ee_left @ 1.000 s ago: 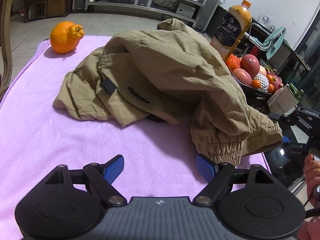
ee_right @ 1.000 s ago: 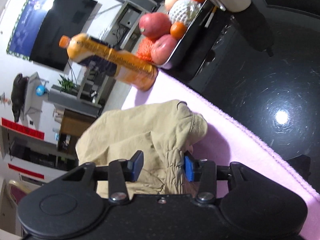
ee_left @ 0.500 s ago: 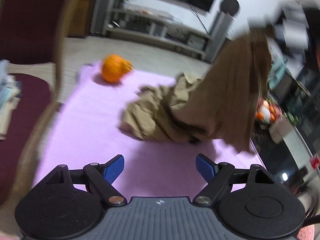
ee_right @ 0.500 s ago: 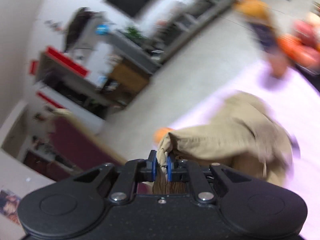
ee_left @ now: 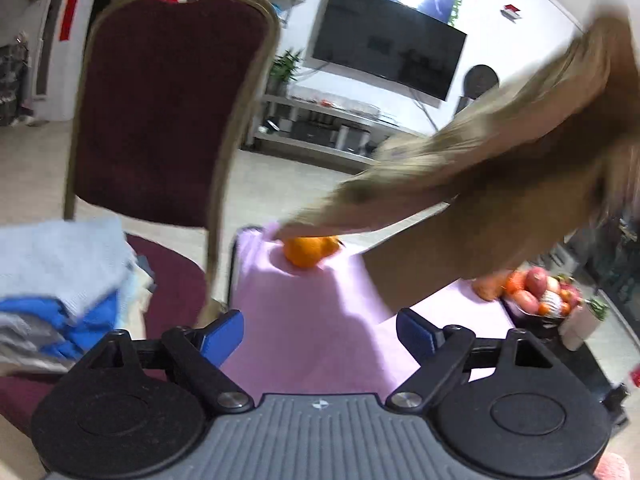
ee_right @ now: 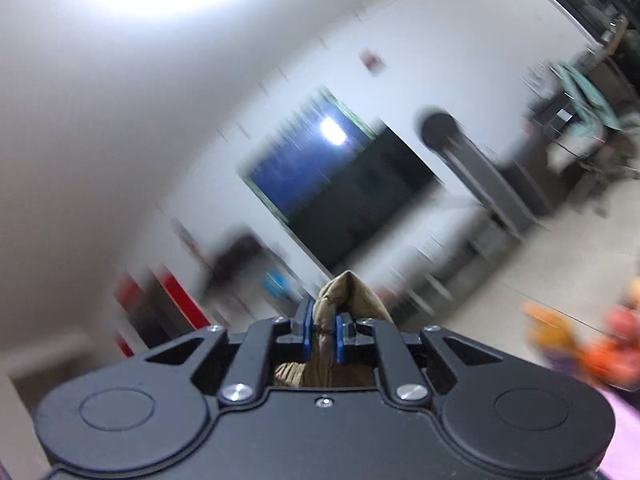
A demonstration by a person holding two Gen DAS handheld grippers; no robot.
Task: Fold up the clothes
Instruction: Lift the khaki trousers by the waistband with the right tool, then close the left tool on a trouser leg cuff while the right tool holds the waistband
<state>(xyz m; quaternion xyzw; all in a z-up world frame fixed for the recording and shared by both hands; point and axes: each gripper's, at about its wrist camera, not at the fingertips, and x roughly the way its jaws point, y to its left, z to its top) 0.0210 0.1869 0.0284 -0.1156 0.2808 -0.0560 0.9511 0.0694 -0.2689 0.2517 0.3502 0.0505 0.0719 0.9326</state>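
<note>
A khaki garment (ee_left: 500, 200) hangs blurred in the air above the pink cloth (ee_left: 312, 320) on the table, stretching from the upper right down towards the orange (ee_left: 310, 252). My right gripper (ee_right: 322, 320) is shut on a bunched edge of that garment (ee_right: 348, 292) and points level at the far wall. My left gripper (ee_left: 320, 330) hovers over the near end of the pink cloth. Its jaws are opening, with nothing between the blue pads (ee_left: 224, 330). The garment's lower edge passes just beyond them.
A dark red chair (ee_left: 168, 100) stands left of the table, with a stack of folded clothes (ee_left: 60, 280) on its seat. A tray of fruit (ee_left: 536, 296) sits at the table's right. A television (ee_left: 388, 52) hangs on the far wall.
The right gripper has closed on the garment's cuff and lifted it high off the table. The left gripper has drawn back and up, so the chair and the folded stack now show.
</note>
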